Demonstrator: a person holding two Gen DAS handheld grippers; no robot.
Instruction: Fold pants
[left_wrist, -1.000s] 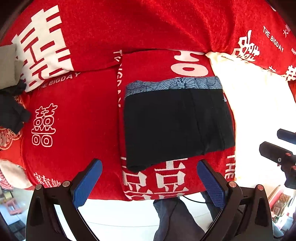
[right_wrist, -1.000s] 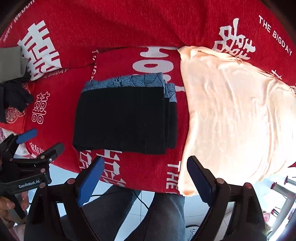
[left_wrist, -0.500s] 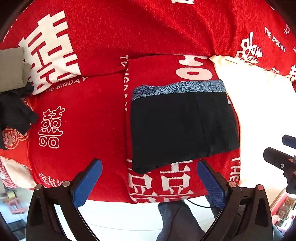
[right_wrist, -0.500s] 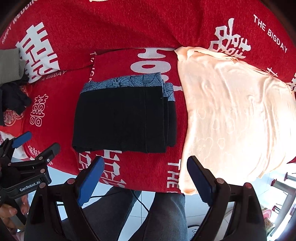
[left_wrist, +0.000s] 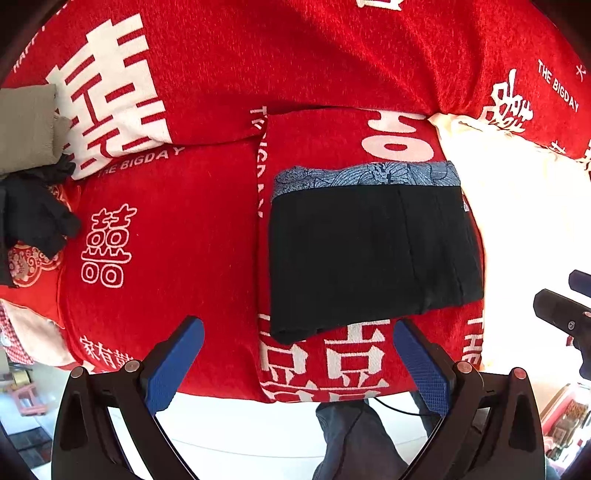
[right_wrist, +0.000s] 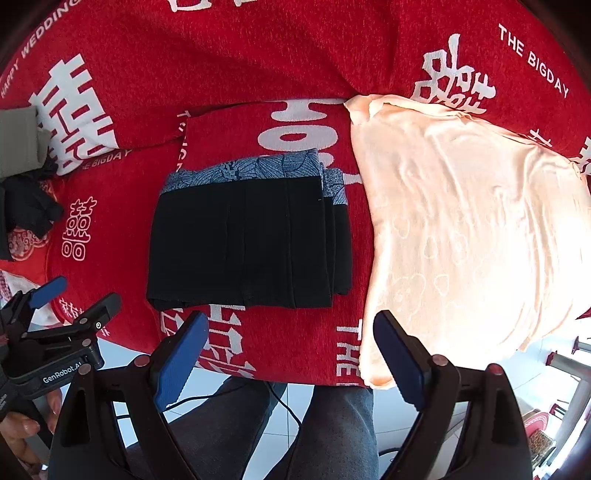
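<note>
Nearest, the left gripper (left_wrist: 297, 352) and right gripper (right_wrist: 290, 347) hang above the bed's near edge, jaws wide apart and empty. Just beyond lie the black pants (right_wrist: 247, 240), folded into a neat rectangle on a red blanket (right_wrist: 258, 55), patterned blue waistband on the far side. A peach cloth (right_wrist: 469, 229) lies to their right.

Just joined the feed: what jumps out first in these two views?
The black pants, folded into a neat block with a blue patterned waistband, lie in the middle of the red blanket with big white characters. A pale peach cloth is spread beside them. Both grippers, left and right, hang open above, touching nothing.
</note>
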